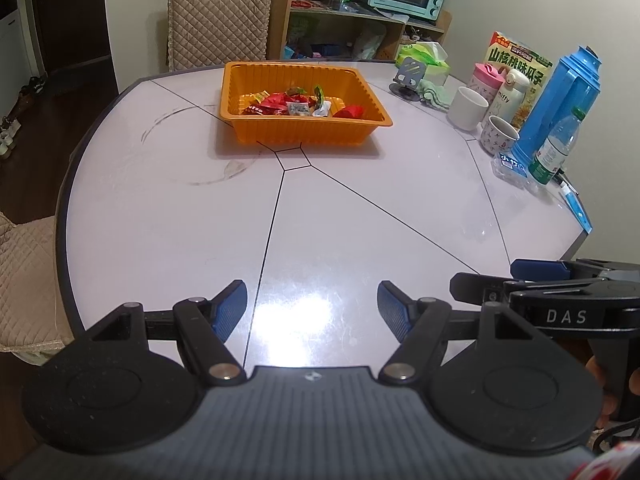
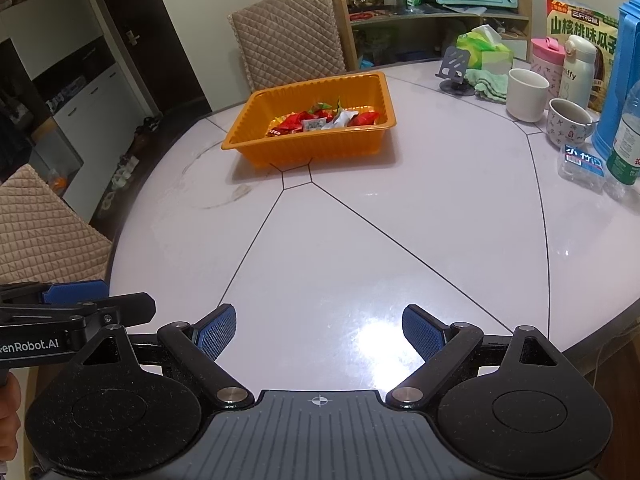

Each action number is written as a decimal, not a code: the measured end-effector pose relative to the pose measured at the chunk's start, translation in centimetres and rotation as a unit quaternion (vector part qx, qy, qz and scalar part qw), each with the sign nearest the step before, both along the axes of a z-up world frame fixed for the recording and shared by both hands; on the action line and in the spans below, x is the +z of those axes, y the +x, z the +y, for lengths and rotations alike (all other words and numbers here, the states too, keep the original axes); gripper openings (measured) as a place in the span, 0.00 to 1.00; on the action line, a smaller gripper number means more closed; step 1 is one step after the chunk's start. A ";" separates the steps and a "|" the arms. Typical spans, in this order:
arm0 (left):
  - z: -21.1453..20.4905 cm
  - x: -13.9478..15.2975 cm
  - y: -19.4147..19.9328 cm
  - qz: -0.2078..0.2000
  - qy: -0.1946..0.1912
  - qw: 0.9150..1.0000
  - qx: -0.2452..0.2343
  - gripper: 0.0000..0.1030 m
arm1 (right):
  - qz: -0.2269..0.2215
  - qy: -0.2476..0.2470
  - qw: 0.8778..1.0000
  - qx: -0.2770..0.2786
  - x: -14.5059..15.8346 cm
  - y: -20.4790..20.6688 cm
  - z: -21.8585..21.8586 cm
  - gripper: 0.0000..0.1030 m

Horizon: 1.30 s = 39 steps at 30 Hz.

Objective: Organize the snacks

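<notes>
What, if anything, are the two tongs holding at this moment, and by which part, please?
Nothing is held. The left tongs and right tongs both stand open over bare table, and the snacks lie in the orange tray farther off.

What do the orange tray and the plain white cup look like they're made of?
Orange tray: probably thin moulded plastic, slightly glossy; its walls are ribbed and its rim is a thin flange. Plain white cup: likely glazed ceramic, given its thick rim and smooth, opaque, even wall, though plastic can't be excluded.
</notes>
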<state>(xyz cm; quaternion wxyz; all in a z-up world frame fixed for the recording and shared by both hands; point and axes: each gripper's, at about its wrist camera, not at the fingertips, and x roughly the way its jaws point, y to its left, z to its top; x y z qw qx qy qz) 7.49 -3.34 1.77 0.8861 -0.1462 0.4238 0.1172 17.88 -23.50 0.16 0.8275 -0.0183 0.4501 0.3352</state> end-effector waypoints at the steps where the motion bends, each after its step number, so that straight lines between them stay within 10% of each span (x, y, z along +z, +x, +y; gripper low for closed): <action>1: 0.0 0.0 0.0 0.000 -0.001 1.000 0.000 0.68 | 0.000 0.000 1.000 0.000 0.0 0.0 0.0 0.87; 39: 1.1 -0.7 1.8 0.005 -0.006 1.000 0.003 0.68 | 0.007 -0.008 1.000 0.006 -0.6 1.3 1.4 0.87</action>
